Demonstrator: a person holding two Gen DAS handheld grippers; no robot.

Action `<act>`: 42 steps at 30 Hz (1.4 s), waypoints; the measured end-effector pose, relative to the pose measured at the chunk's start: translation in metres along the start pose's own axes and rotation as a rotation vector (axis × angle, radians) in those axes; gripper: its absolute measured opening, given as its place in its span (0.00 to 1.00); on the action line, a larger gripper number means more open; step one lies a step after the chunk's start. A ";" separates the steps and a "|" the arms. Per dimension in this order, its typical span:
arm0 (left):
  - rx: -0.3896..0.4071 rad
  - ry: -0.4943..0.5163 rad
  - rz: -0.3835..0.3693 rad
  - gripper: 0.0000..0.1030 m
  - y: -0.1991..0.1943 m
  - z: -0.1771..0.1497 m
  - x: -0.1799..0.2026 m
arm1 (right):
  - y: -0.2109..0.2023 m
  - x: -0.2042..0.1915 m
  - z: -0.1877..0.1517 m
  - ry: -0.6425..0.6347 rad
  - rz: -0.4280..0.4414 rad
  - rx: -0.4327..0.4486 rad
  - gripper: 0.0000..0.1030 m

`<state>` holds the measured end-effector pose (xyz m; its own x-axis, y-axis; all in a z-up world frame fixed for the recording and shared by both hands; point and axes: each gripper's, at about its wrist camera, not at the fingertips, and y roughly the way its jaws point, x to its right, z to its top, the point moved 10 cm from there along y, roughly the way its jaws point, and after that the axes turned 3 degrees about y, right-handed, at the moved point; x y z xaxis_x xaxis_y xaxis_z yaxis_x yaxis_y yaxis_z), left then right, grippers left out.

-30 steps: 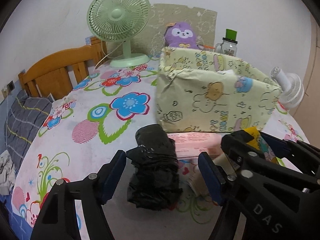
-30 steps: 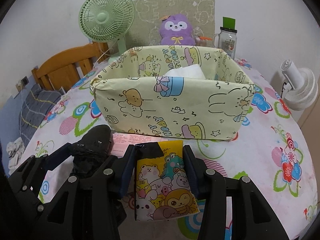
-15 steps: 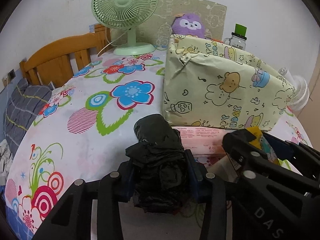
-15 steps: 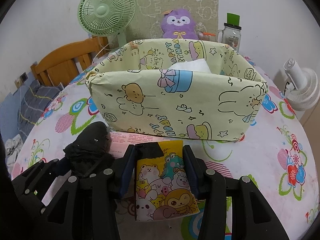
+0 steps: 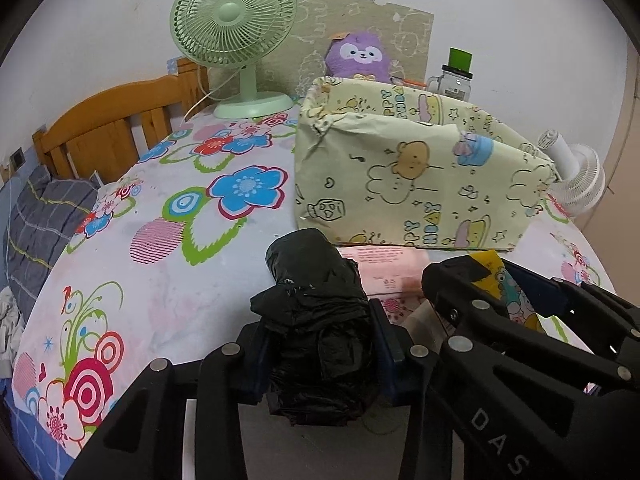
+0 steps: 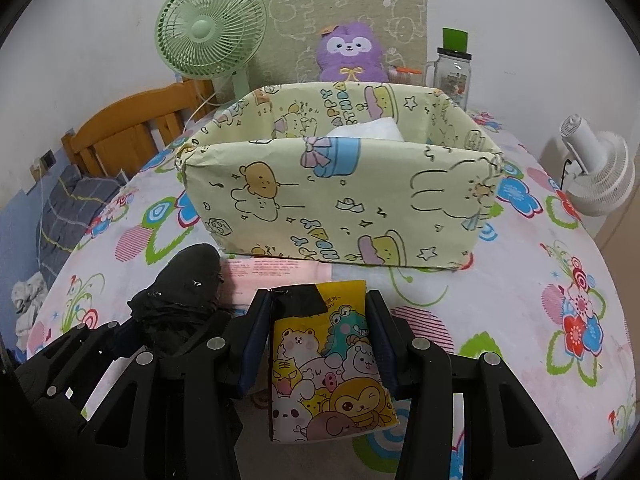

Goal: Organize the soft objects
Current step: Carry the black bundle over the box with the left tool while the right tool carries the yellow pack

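Hand-held gripper on the left [image 5: 320, 344] is clamping a black plastic bundle [image 5: 316, 320] while the right [image 6: 316, 344] is pinching a cartoon tissue pack [image 6: 328, 364] before the patterned box [image 6: 340, 200]; crowded arms risk colliding, and slippery film could slide free.

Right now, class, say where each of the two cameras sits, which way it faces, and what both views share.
Left wrist: on the left gripper, facing the box; its fingers clamp the black bag roll.
Right wrist: on the right gripper, square to the box; its fingers grip the cartoon tissue pack.
Shared: box, green fan, purple plush, each other's gripper.
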<state>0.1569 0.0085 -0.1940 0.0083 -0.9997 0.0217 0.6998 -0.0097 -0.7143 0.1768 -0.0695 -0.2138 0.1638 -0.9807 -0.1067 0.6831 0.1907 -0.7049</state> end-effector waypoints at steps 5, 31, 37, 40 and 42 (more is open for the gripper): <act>0.008 0.012 -0.007 0.41 -0.007 -0.001 0.008 | -0.006 0.008 -0.002 0.012 -0.009 0.009 0.49; 0.047 0.088 -0.032 0.41 -0.036 0.001 0.056 | -0.043 0.047 -0.004 0.074 -0.037 0.062 0.49; 0.066 0.091 -0.032 0.41 -0.046 0.006 0.060 | -0.055 0.048 0.001 0.076 -0.034 0.084 0.49; 0.077 0.089 -0.033 0.41 -0.050 0.010 0.060 | -0.060 0.047 0.004 0.075 -0.036 0.092 0.49; 0.081 0.088 -0.031 0.41 -0.052 0.011 0.061 | -0.063 0.047 0.006 0.074 -0.036 0.099 0.49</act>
<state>0.1288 -0.0512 -0.1476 -0.0745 -0.9970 -0.0212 0.7544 -0.0425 -0.6551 0.1456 -0.1272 -0.1701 0.0876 -0.9868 -0.1361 0.7550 0.1549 -0.6371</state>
